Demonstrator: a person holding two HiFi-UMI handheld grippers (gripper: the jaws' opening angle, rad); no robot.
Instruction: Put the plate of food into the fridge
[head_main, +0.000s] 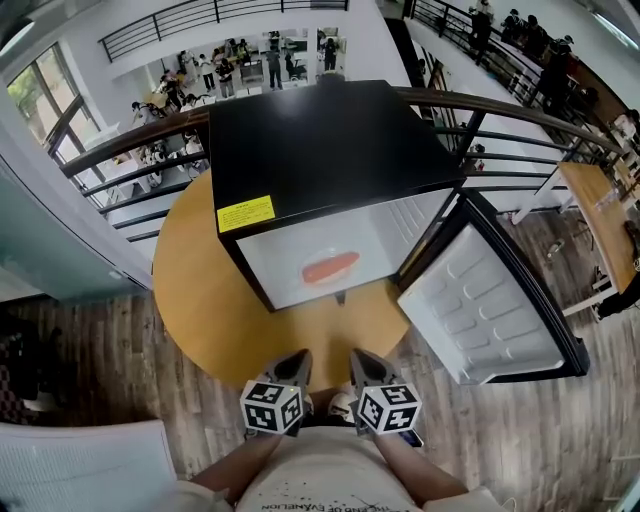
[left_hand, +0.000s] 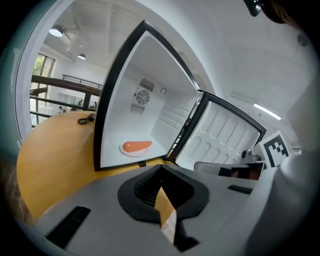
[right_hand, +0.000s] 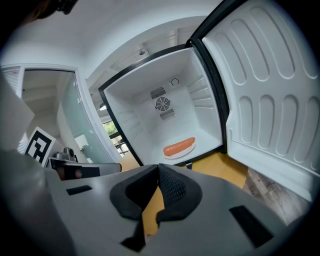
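Observation:
A white plate with an orange sausage (head_main: 330, 268) lies on the floor of the small black fridge (head_main: 320, 150), which stands on a round yellow table (head_main: 195, 290). The fridge door (head_main: 492, 305) hangs wide open to the right. The plate (left_hand: 136, 147) shows at the middle left of the left gripper view, and in the right gripper view the plate (right_hand: 179, 147) lies just past the jaws. My left gripper (head_main: 296, 362) and right gripper (head_main: 362, 362) sit side by side near my body, at the table's front edge. Both are shut and hold nothing.
A black railing (head_main: 130, 150) curves behind the table, with a lower floor and people beyond it. A dark cable (left_hand: 86, 119) lies on the table left of the fridge. Wooden flooring (head_main: 480, 440) surrounds the table. A wooden desk (head_main: 600, 215) stands at the right.

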